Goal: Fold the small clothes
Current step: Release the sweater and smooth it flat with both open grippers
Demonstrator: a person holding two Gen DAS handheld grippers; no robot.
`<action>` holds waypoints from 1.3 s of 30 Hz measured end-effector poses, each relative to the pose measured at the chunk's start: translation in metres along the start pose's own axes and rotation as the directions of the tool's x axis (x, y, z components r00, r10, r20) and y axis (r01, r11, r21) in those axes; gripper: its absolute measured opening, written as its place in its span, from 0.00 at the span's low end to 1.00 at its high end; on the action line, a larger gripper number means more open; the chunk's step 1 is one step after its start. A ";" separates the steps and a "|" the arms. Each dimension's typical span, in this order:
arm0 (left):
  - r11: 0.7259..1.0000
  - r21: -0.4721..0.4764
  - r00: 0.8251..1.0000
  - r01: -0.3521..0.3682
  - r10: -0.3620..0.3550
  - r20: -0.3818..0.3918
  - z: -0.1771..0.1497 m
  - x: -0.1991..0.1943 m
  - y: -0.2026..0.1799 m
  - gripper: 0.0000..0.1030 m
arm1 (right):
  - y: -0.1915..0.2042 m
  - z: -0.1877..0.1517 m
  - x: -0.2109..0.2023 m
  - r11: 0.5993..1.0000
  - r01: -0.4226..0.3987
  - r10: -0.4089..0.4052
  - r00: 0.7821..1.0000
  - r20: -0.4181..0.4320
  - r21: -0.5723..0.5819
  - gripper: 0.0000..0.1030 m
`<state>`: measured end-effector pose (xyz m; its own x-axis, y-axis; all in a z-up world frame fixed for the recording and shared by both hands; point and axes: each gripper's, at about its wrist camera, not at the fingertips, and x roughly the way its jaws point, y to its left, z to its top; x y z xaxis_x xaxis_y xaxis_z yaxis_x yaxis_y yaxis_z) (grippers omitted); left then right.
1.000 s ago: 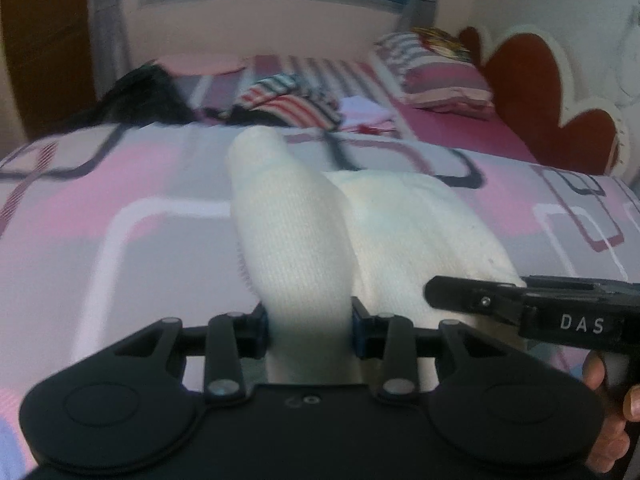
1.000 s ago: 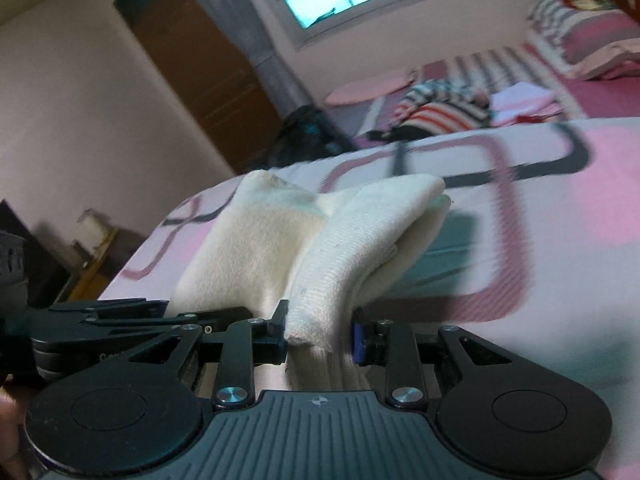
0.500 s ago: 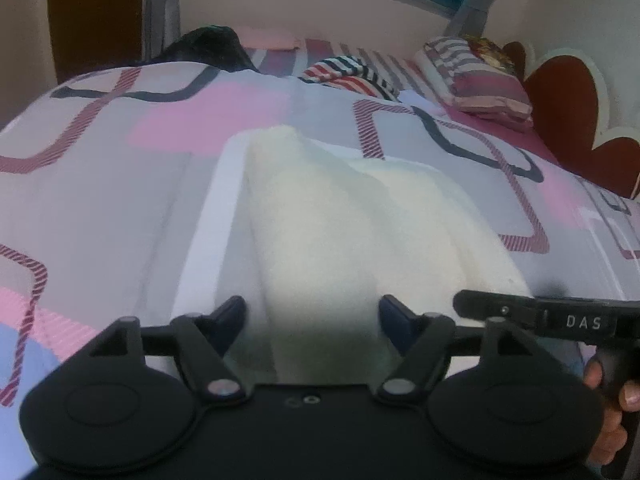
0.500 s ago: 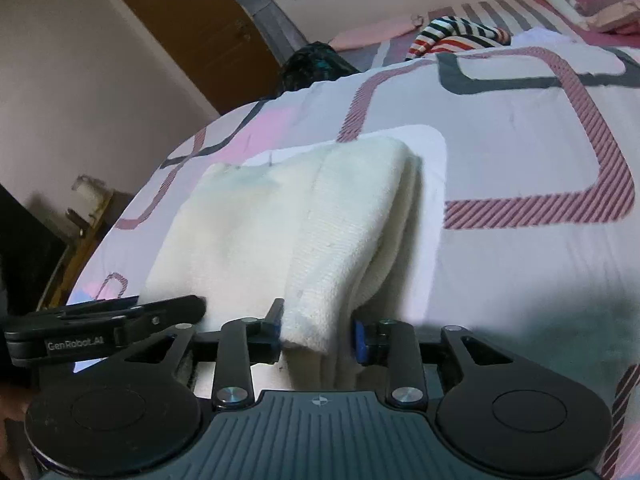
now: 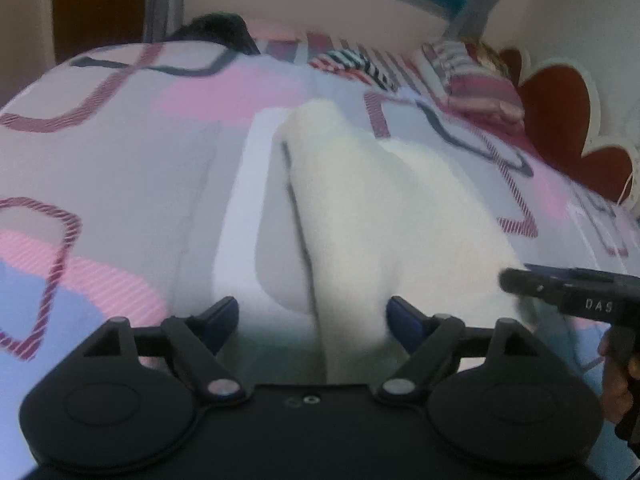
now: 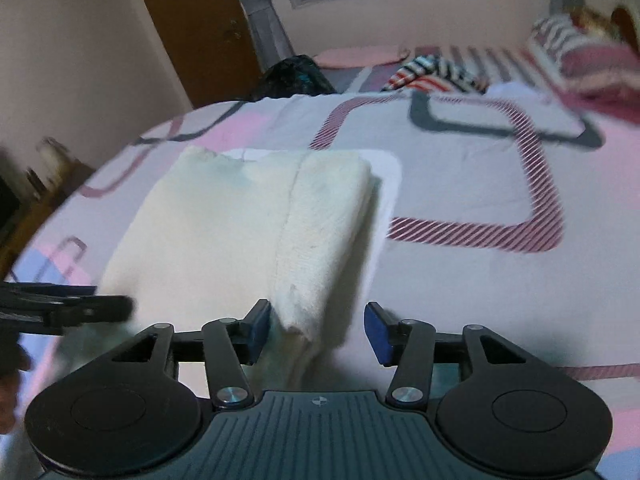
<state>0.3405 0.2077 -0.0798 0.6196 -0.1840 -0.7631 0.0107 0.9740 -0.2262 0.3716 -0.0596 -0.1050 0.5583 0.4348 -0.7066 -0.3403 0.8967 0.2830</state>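
Note:
A cream knit garment (image 5: 384, 216) lies folded on the patterned bedspread (image 5: 120, 184); it also shows in the right wrist view (image 6: 248, 232). My left gripper (image 5: 312, 320) is open, jaws spread wide at the garment's near edge, nothing held. My right gripper (image 6: 316, 328) is open too, its jaws either side of the garment's near right corner. The right gripper also shows at the right of the left wrist view (image 5: 568, 292), and the left gripper at the left of the right wrist view (image 6: 68, 308).
The bedspread also shows in the right wrist view (image 6: 460, 184). A striped garment (image 6: 432, 72), a dark garment (image 6: 296, 76) and striped pillows (image 6: 588, 48) lie at the far end of the bed. A red heart-shaped headboard (image 5: 560, 120) stands at right. A wooden door (image 6: 200, 28) is far left.
Both grippers let go of the cream garment and opened, the left first, then the right. The garment now lies flat on the bed, and both grippers have drawn back a little.

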 end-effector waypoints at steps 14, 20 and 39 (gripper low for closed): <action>0.961 0.266 0.995 -0.074 0.054 0.079 0.003 0.016 -0.076 0.47 | 0.044 0.011 0.025 0.986 0.074 -0.078 0.997 -0.020 -0.148 0.10; 0.970 0.215 0.986 -0.117 0.087 0.141 -0.060 -0.039 -0.081 0.47 | 0.056 -0.032 -0.032 0.987 -0.008 0.006 1.000 -0.015 -0.161 0.10; 0.978 0.093 0.954 -0.189 0.161 0.252 -0.162 -0.204 -0.118 0.66 | 0.081 -0.122 -0.196 0.995 -0.036 0.043 0.996 0.073 -0.089 0.10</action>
<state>0.0856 0.1090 0.0048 0.7905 0.0143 -0.6123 -0.0340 0.9992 -0.0206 0.1421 -0.0821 -0.0221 0.5965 0.4778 -0.6449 -0.4266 0.8693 0.2496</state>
